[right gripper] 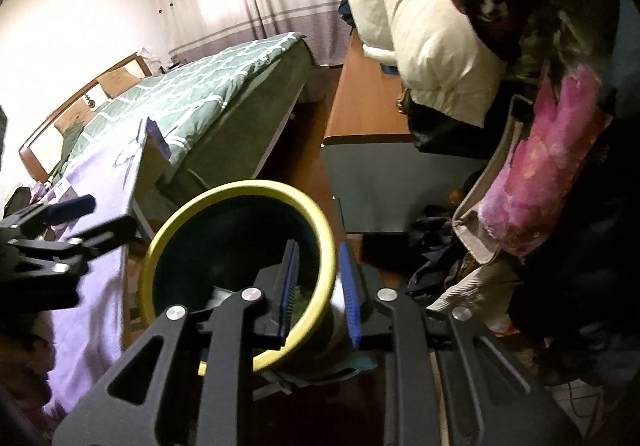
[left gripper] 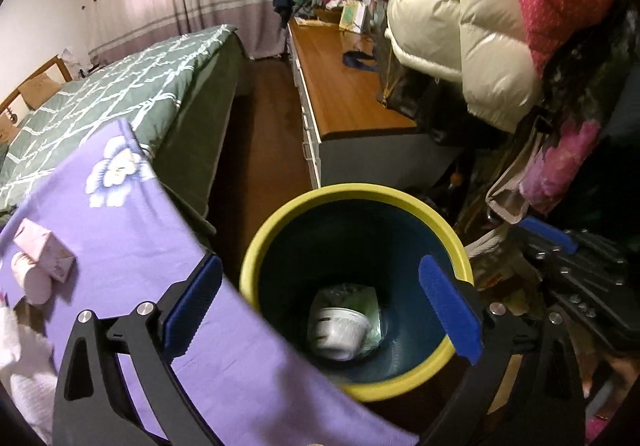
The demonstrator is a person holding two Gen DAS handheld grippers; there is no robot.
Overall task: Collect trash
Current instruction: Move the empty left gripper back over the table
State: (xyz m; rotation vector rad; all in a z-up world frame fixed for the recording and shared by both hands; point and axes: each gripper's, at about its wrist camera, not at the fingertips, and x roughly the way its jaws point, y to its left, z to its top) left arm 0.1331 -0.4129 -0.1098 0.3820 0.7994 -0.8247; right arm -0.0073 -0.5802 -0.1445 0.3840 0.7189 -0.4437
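Observation:
A trash bin with a yellow-green rim and dark blue inside stands on the floor beside a table. A white cup and crumpled plastic lie at its bottom. My left gripper is open and empty, right above the bin's mouth. My right gripper is shut on the bin's rim, one finger inside, one outside. The right gripper also shows at the right in the left wrist view. On the purple cloth lie a pink carton, a pink cup and white tissue.
The purple flowered cloth covers the table on the left. A bed with a green quilt is behind. A long wooden-topped cabinet runs along the right. Puffy coats and bags hang close on the right. Dark wooden floor lies between.

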